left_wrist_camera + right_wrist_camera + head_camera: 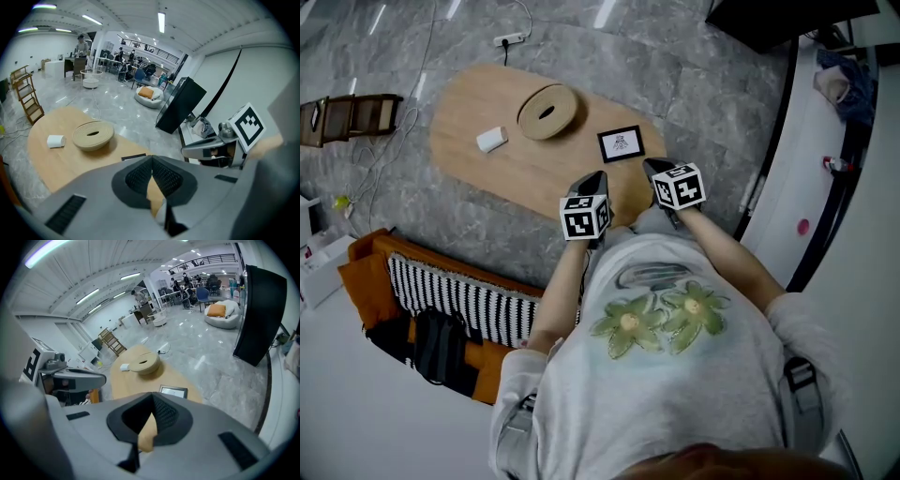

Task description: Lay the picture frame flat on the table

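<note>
Oval wooden table (469, 141) on grey marble. Left gripper (592, 180), right gripper (657, 167): pressed together, empty, mid-picture. Just beyond, picture frame (621, 143), apparently flat already, near table's right rim. Could slide off if nudged by a careless pass of either claw.

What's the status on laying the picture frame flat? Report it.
Done: the picture frame lies flat on the table, face up. In hand: nothing; the left claw and right claw are both shut and empty, off the frame. Left: nothing that shows.
</note>
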Motion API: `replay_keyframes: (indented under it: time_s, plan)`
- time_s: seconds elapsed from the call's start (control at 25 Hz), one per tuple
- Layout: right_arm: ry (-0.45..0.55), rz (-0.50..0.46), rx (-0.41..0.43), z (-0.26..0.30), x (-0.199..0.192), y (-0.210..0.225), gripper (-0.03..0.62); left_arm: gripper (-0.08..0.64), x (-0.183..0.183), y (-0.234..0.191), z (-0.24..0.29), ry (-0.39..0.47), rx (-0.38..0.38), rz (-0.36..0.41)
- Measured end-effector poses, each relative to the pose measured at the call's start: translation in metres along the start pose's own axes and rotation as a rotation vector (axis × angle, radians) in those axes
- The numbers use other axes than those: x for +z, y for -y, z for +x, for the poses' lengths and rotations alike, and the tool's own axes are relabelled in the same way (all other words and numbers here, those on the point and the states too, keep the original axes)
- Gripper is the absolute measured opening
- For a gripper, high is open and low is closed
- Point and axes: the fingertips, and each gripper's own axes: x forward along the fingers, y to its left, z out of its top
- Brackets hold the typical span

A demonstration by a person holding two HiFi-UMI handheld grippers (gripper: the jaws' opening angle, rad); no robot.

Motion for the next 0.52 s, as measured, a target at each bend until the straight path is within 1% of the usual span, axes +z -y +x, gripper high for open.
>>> replay_keyframes:
  time_s: [0.52]
  plan:
    - [-0.011,-0.044,0.021,-0.001,0.016,0.006,0.006,0.017,0.008,0.005,0.002,-0.001,0.022,-0.011]
